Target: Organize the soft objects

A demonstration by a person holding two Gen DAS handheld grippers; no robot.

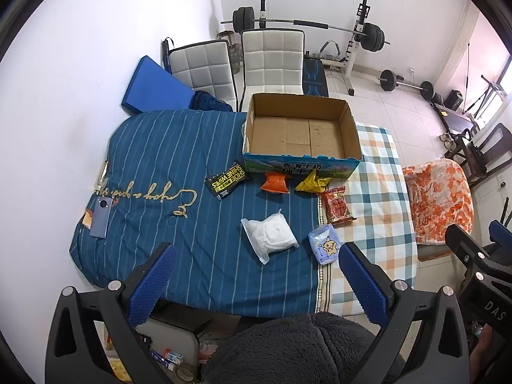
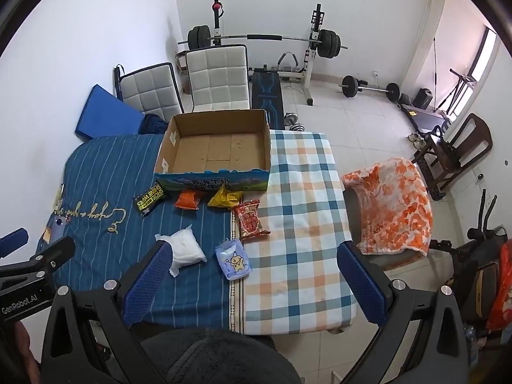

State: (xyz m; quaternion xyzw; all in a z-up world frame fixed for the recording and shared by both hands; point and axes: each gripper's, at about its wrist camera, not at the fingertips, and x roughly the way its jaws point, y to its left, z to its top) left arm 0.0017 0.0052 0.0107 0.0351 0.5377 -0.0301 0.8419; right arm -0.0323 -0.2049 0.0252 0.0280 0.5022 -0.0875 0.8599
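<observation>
Both the left gripper point(image 1: 256, 275) and right gripper point(image 2: 252, 275) hang released above the tabletop point(image 2: 297, 275), where the white pouch point(image 1: 270, 235) lies before the empty cardboard box point(image 1: 300, 131); looks light, squashy, slick film, so pinch mid-body.

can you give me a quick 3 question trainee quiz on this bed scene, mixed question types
1. True or false: the open brown cardboard box already holds a packet.
2. Which lies nearest the left gripper? A) black shoe-wipes pack B) white soft pouch C) orange crinkly packet
3. Fill in: the red snack packet lies across the seam between the blue striped cover and the ____ cover.

Key: 1 false; 2 B; 3 checked. Both grippers' jaws are open, including the right gripper.
</observation>
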